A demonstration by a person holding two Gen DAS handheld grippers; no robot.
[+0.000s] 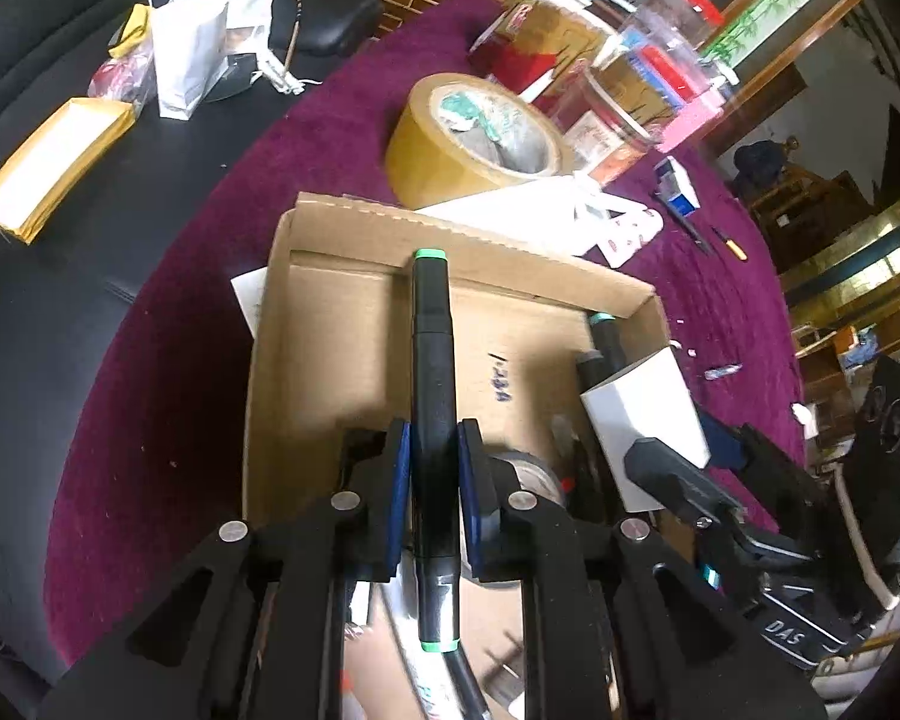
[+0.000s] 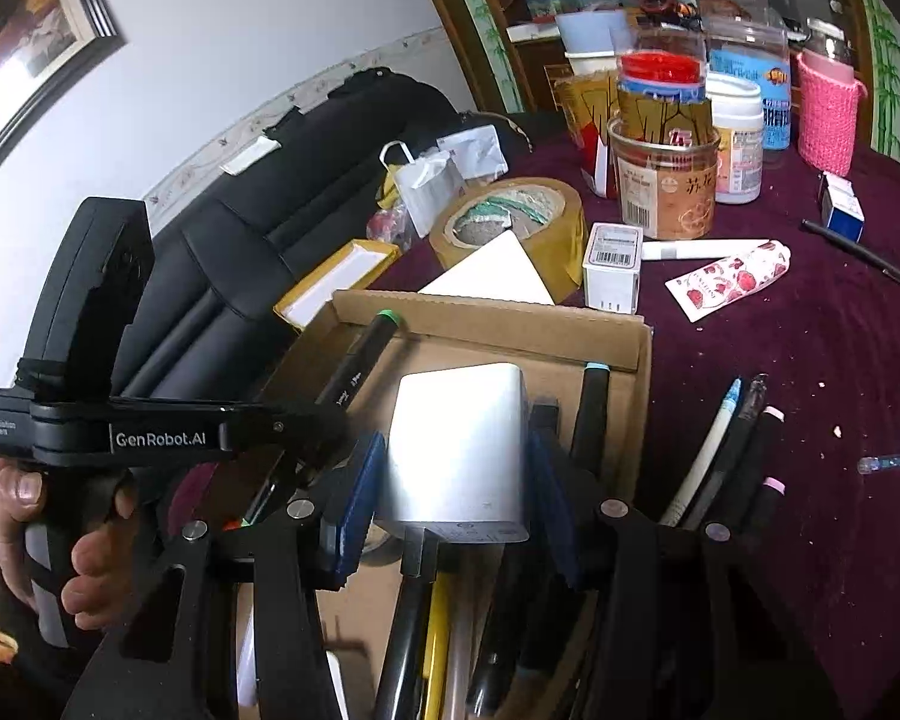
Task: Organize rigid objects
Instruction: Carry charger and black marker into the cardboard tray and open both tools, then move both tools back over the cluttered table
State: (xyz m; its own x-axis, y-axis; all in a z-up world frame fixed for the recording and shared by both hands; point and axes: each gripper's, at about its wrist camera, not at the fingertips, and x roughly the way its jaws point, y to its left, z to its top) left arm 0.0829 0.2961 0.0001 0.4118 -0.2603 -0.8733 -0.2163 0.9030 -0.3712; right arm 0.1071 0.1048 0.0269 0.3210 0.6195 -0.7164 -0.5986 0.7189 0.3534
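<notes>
My left gripper (image 1: 433,462) is shut on a black marker with green ends (image 1: 431,360), held lengthwise over an open cardboard box (image 1: 342,324). My right gripper (image 2: 456,480) is shut on a white block-shaped charger (image 2: 459,450), also above the box (image 2: 510,324). The same charger (image 1: 642,414) shows at the box's right side in the left wrist view. The green-ended marker (image 2: 360,366) slants over the box's left wall in the right wrist view. A second black marker with a pale blue cap (image 2: 591,414) stands against the box's right wall.
A roll of brown tape (image 1: 474,138) lies behind the box on the purple cloth (image 1: 162,360). Jars and tins (image 2: 666,180) crowd the far side, with a small white box (image 2: 612,267) and a patterned tube (image 2: 729,279). Several pens (image 2: 726,456) lie right of the box. A black sofa (image 1: 120,180) is at left.
</notes>
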